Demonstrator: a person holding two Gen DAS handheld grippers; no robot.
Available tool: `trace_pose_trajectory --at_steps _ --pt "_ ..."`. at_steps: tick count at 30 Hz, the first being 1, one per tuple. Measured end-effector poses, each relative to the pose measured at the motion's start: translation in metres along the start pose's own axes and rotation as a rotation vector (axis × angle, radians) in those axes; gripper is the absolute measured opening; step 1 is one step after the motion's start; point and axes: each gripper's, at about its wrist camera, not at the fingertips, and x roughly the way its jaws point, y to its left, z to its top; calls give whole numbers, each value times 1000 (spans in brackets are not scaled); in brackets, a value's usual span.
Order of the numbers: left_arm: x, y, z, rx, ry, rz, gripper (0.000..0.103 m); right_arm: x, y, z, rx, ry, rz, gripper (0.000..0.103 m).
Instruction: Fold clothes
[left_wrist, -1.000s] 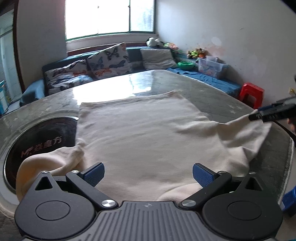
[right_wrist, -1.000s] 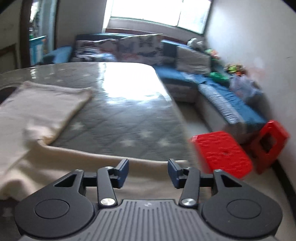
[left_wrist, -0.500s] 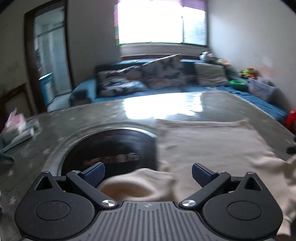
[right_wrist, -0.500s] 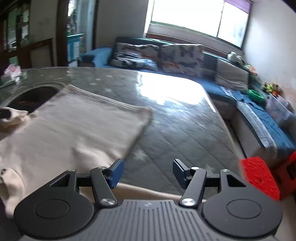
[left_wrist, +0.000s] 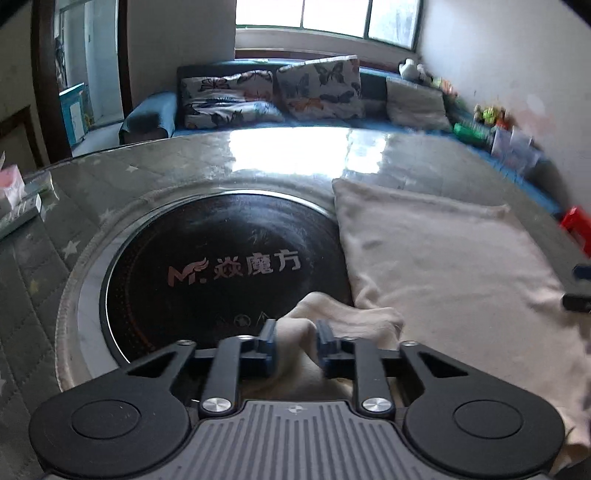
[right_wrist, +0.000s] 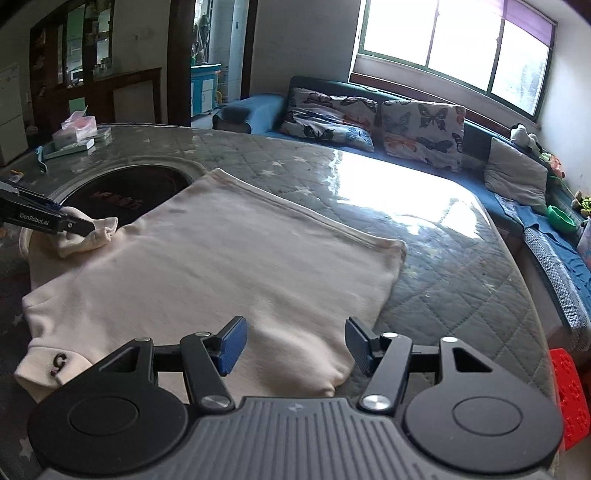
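- Cream sweatshirt (right_wrist: 221, 266) lies spread flat on the table (right_wrist: 443, 258), hem edge toward the sofa (right_wrist: 369, 110), collar side near the cameras.
- One sleeve (left_wrist: 332, 314) bunched at the sweatshirt's left edge, its tip lying over the black round hob (left_wrist: 207, 266) set in the table top.
- Left gripper (left_wrist: 295, 341): jaws closing, nearly shut, w/ a fold of that sleeve between the blue pads; cloth looks pinched. Right wrist view shows the same gripper (right_wrist: 79, 223) w/ sleeve end sticking out past its tip.
- Right gripper (right_wrist: 293, 345): jaws about half open, hanging over the near right part of the sweatshirt; fabric seen under/between the pads, nothing gripped.
- In the left wrist view the right gripper's tip (left_wrist: 580, 288) shows at the far right edge, blurred.
- Small dark mark on the collar/cuff part (right_wrist: 59, 363) at near left.
- Containers: pink tissue box (right_wrist: 75, 125) on far left of table, tissue poking out the top, flat boxes (right_wrist: 74, 147) beside it.
- Green bowl (right_wrist: 561, 216) on the sofa seat at right; contents can't tell.
- Clear plastic bin (left_wrist: 517, 147) on the sofa by the wall, blurred; contents can't tell.
- Red plastic stool (right_wrist: 569, 398) on the floor beside the table's right edge.
- Butterfly cushions (right_wrist: 421, 129) lean on the sofa back under the window (right_wrist: 443, 48).
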Motion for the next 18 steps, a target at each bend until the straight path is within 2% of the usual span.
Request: trace_pose_trajectory --at_steps 4,8,12,16,17,18 --pt "-20 6 -4 -60 -105 88 12 0 3 0 1 -5 -1 60" --pt "-52 20 -20 -187 -233 224 13 -2 8 0 -5 -8 2 60" --pt "-68 36 -39 -270 -266 317 15 -2 14 -1 -13 -4 14 60" --pt "-66 49 -48 -277 -242 390 18 -2 29 -1 -42 10 69 60" --pt "-65 52 -49 -283 -238 389 21 -3 35 -1 -57 10 92 60" --pt "-64 56 -49 -289 -237 390 29 -4 43 0 -74 9 120 60"
